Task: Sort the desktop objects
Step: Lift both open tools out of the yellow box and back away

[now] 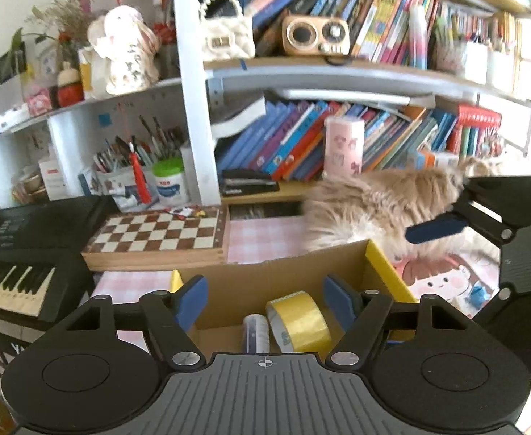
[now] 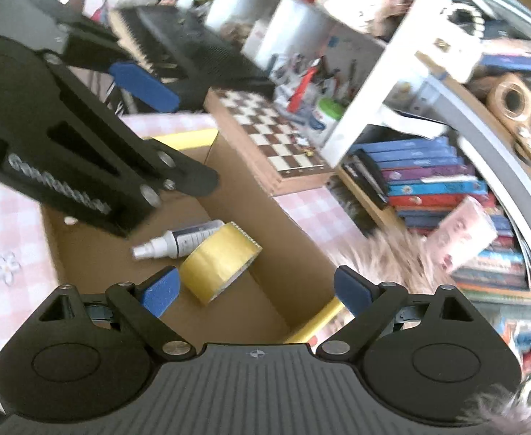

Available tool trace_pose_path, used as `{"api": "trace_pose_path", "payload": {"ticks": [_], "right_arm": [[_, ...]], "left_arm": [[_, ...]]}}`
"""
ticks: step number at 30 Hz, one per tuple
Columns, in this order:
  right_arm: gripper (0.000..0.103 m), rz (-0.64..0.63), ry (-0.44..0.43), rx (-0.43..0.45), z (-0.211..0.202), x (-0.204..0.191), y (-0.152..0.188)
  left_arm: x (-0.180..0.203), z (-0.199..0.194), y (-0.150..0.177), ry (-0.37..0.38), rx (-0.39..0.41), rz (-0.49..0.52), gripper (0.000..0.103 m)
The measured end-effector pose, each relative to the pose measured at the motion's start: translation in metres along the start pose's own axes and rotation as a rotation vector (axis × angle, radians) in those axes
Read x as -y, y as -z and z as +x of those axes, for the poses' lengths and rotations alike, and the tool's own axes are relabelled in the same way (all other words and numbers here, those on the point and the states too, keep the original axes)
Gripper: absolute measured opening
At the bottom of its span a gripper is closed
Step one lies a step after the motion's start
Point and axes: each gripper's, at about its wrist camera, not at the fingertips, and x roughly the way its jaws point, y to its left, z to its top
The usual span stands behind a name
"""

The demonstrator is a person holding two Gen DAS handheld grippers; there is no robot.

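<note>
In the cardboard box (image 2: 95, 253) we find the tape roll (image 2: 220, 262) touching the spray bottle (image 2: 178, 241) beside it, with the chessboard (image 1: 157, 233) behind the box, the keyboard (image 1: 15, 250) to its left and the bookshelf (image 1: 338, 72) rising behind all.

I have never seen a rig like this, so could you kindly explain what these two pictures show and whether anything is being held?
A person holds a two-finger hand-held gripper in each hand; each carries a fisheye camera looking along its blue-padded fingers. One picture is from the left hand-held gripper, the other from the right hand-held gripper. Both are open and hold nothing. Below them a cardboard box holds yellow tape and a spray bottle. Beside the box lie a chessboard, a keyboard and something furry.
</note>
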Motion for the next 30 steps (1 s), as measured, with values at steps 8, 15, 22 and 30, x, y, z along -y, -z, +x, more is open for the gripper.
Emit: {"api": "trace_pose_path", "payload": {"ticks": [8, 15, 22, 30], "right_arm": [[0.092, 0.132, 0.084, 0.074, -0.042, -0.012, 0.014], [0.092, 0.279, 0.158, 0.144, -0.084, -0.024, 0.030], [0.092, 0.388, 0.238, 0.197, -0.121, -0.043, 0.050], [0.092, 0.478, 0.305, 0.220, -0.151, -0.069, 0.072]], "left_arm": [[-0.002, -0.048, 0.014, 0.012, 0.050, -0.025, 0.074], [0.002, -0.085, 0.033, 0.007, 0.081, -0.029, 0.075], [0.003, -0.115, 0.050, -0.004, 0.109, -0.057, 0.079], [0.011, -0.142, 0.068, -0.017, 0.141, -0.078, 0.080]]}}
